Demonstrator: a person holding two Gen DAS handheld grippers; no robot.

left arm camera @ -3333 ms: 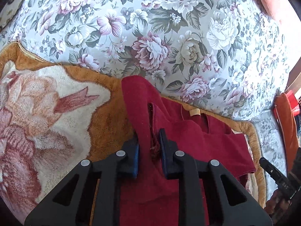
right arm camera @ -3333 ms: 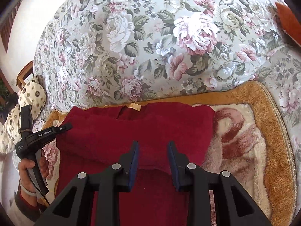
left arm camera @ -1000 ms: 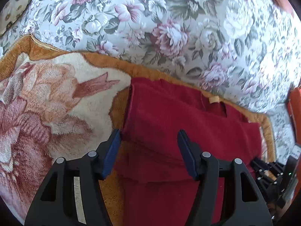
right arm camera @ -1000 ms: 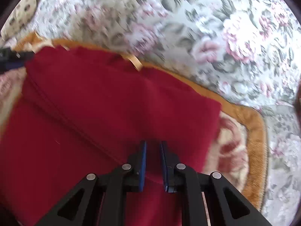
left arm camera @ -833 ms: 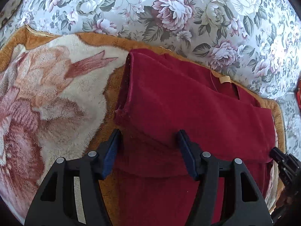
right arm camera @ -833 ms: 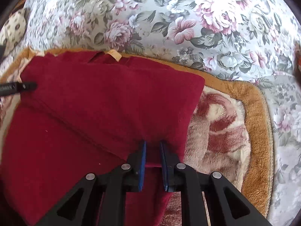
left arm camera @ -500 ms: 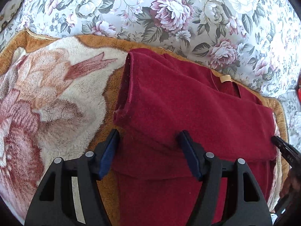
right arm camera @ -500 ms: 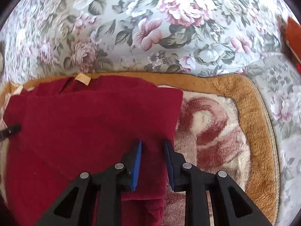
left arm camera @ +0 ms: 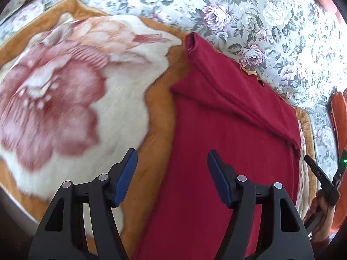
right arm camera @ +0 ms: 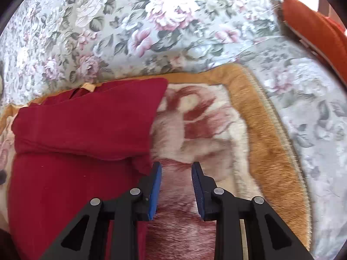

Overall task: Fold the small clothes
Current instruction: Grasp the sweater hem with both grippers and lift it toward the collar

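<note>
Blue-padded and empty, your left tongs stand wide apart, straddling the left edge of the dark red garment without touching it. Your right tongs are parted more narrowly and also hold nothing; they hover over the plush blanket, just beside the garment's right edge, the left pad almost against the loose corner of the folded band.

That garment lies flat on the blanket, which covers a floral sofa. Its top part, with the tan neck label, is turned down into a thick band across the body, and the long lower part runs toward you unfolded.

The next fold looks like bringing the lower part up, or closing the sides. For that, lower each pair of tongs onto an edge at matching height, and bite through every layer, since a grip on the top layer alone would likely peel the band open. Lift both sides evenly so the cloth does not skew, and tuck the drooping right corner square before you press it down. An orange cushion at the far right is well clear of the work.
</note>
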